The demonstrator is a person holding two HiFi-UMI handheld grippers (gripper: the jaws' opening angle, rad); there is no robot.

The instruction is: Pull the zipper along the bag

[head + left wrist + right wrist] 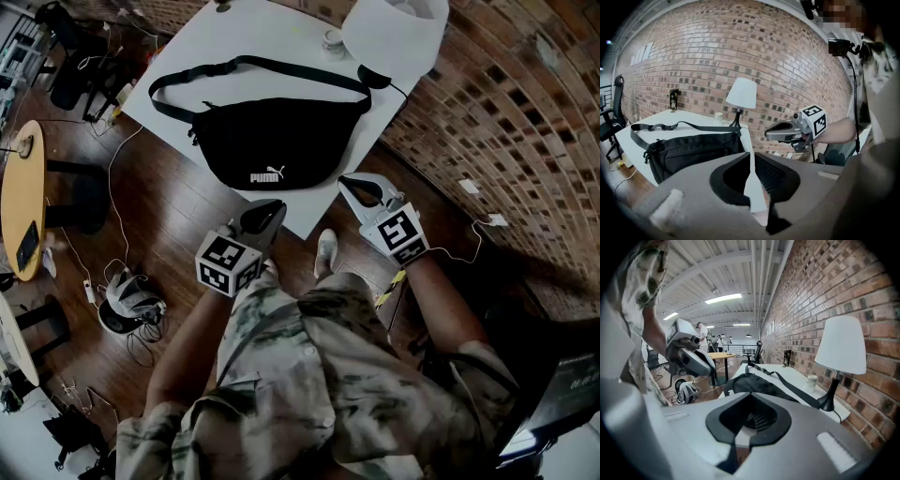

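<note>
Head view: black fabric waist bag (272, 141) lies at the near edge of the white desk (197, 37). Your left gripper (267, 214) and right gripper (349, 185), both closed and empty, hover short of it. Unpinned, the bag may slide off when you pull.

lamp (394, 33) behind bag (277, 141), table (234, 37) front free

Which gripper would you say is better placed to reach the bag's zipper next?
Right, probably. In its own view the bag lies straight ahead of the right gripper, while the left gripper points past the bag's end toward the table corner. Neither touches it.
</note>
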